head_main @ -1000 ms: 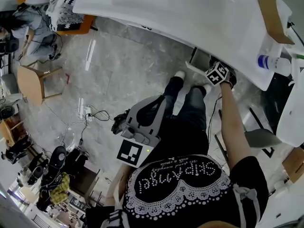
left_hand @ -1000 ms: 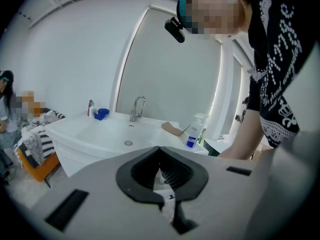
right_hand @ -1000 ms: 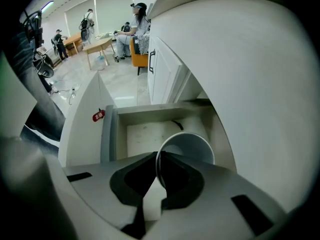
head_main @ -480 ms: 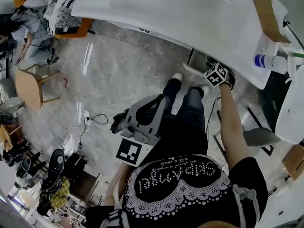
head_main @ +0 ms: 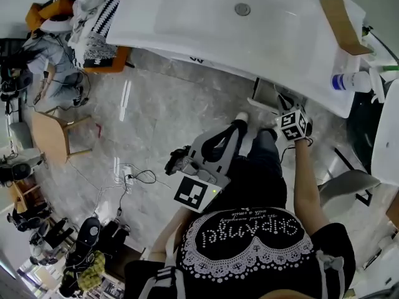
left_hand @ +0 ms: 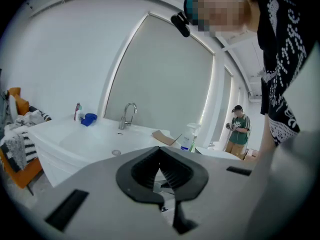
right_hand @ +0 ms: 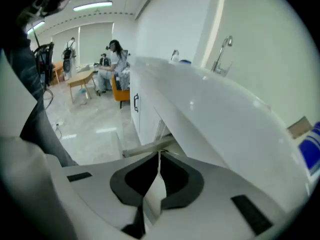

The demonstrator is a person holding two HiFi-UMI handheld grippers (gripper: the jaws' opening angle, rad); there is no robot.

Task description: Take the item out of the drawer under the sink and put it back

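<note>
Closest in, at eleven o'clock from the person's chest, the left gripper point(left_hand: 160, 151) hangs idle. Its jaws are closed tip to tip on nothing, so it's no quick help if something drops, because it would have to open first.

At one o'clock the right gripper point(right_hand: 159, 156) is up beside the basin's front edge. Its jaws have just been closing and now stand nearly together, with a thin white piece caught between the pads. I take that for the item point(right_hand: 152, 194), and it looks lifted clear, though its full shape is hidden. Here's the worry: that's a narrow pinch on something flimsy, and a sharp swing or twist could let it slide out onto the floor.

Just beyond, at twelve o'clock from that gripper, the drawer point(head_main: 262, 98) stands open under the counter, right ahead of the person's legs. A nudge from a knee could push it partly shut, and then the item would land on its front edge instead of inside.

Above it the sink point(head_main: 206, 23) overhangs. Lift carelessly here and the gripper or the dangling item could catch on the underside.

Farthest out, at two o'clock, a spray bottle point(head_main: 349, 80) lies near the counter's edge. A wide sweep of that arm could knock it off.
</note>
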